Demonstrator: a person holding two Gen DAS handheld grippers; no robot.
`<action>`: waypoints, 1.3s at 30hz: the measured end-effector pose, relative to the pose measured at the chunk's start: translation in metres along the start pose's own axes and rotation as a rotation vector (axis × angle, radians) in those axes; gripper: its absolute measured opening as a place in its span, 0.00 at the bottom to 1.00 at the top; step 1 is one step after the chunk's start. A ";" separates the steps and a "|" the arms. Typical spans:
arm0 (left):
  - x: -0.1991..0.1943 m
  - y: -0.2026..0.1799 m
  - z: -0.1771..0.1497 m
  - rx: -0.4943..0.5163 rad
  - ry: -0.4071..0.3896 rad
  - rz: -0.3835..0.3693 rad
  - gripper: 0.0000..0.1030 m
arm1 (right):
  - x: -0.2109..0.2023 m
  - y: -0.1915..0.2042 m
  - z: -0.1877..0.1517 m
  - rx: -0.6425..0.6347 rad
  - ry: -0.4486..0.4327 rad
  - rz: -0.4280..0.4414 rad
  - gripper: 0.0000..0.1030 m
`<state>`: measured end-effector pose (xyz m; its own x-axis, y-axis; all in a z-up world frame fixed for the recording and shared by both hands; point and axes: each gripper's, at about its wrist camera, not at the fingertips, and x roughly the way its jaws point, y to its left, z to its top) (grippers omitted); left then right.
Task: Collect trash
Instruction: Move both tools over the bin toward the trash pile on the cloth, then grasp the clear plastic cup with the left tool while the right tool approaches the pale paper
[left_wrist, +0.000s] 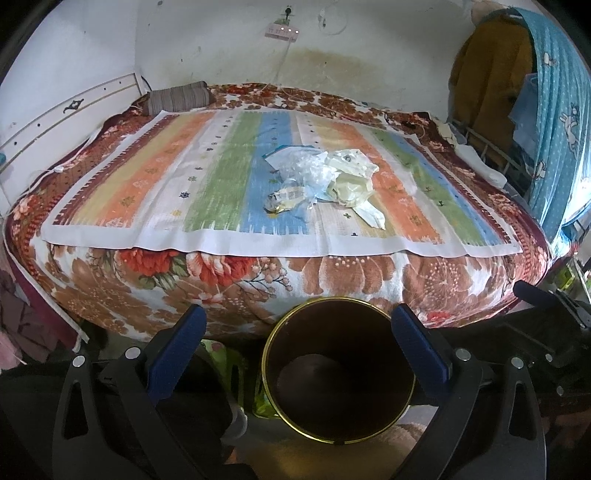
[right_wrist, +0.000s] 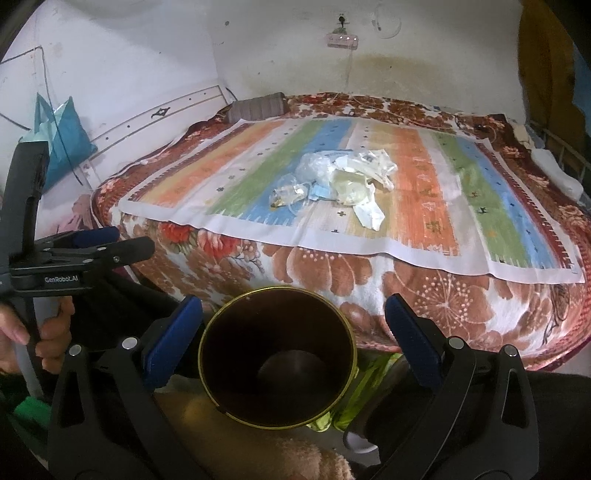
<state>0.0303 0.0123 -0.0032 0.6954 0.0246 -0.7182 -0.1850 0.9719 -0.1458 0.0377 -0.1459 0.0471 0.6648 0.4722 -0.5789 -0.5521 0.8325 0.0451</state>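
A: What do we see in the round dark bin with the thin gold rim?

B: We look down into it from both wrist views. Its inside is dark brown, and we can make out only a paler round bottom; whether something lies there we cannot tell.

A: And where is the trash relative to the bin?

B: The heap of crumpled clear plastic wrappers and pale paper lies beyond the bin, well apart from it, in the middle of the striped woven mat in orange, green and blue. The mat covers the bed with the red-brown flower blanket, whose near edge is just behind the bin.

A: How do the grippers stand?

B: The left gripper has its blue-padded fingers spread wide, one to each side of the bin's rim, gripping nothing. The right gripper is spread the same way above the bin, also with nothing between its pads.
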 end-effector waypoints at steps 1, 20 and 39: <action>0.001 0.000 0.001 -0.001 0.001 0.000 0.95 | 0.002 -0.002 0.003 0.002 0.013 0.003 0.92; 0.048 0.010 0.069 -0.018 0.113 0.012 0.95 | 0.034 -0.029 0.054 0.055 0.132 0.017 0.91; 0.100 0.013 0.109 0.039 0.201 0.022 0.94 | 0.100 -0.069 0.099 0.084 0.196 -0.028 0.90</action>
<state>0.1731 0.0526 -0.0032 0.5384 0.0030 -0.8427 -0.1691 0.9800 -0.1045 0.1916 -0.1275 0.0669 0.5641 0.3902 -0.7277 -0.4856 0.8696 0.0899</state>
